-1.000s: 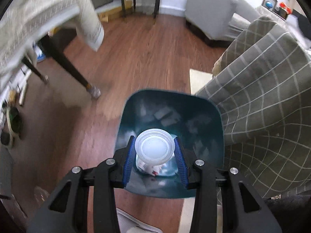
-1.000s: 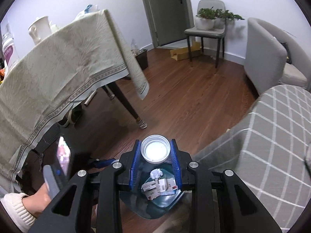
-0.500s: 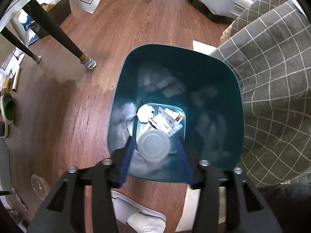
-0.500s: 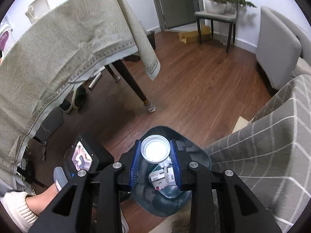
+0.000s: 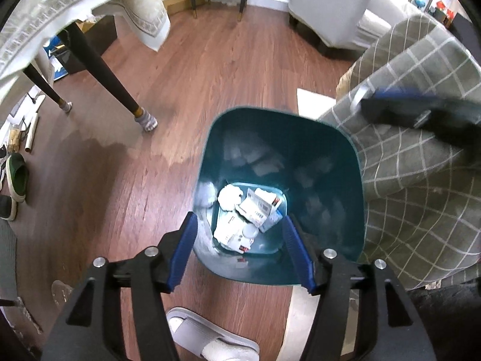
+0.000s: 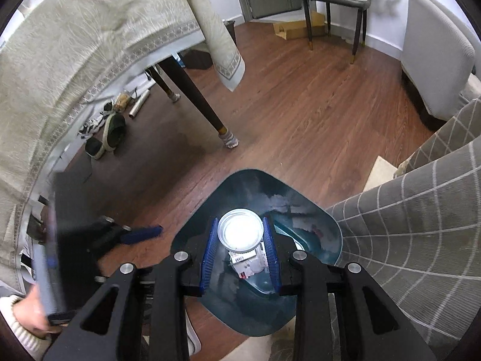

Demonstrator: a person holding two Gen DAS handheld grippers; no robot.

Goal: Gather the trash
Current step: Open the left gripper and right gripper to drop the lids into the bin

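A teal bin (image 5: 318,150) stands on the wood floor and holds crumpled white paper (image 5: 230,195), small cartons (image 5: 258,207) and a clear plastic cup (image 5: 249,231) lying among them. My left gripper (image 5: 239,219) hangs over the bin's near side, its jaws opening, with nothing between them. In the right wrist view my right gripper (image 6: 240,221) is shut on a second clear cup (image 6: 240,231), seen rim-up over the bin (image 6: 300,204). The left gripper (image 6: 141,234) shows there as a blur at the left. The right gripper (image 5: 405,105) is a blur at the upper right of the left wrist view.
A plaid-covered sofa (image 5: 421,180) presses against the bin's right side. A table leg (image 5: 105,72) in a sock stands to the left, under a hanging cloth (image 6: 90,45). A slippered foot (image 5: 210,340) is just below the bin. Shoes (image 6: 112,131) lie under the table.
The left gripper opened and let go of its cup, which dropped into the bin. The right gripper came down over the bin, still shut on its cup.
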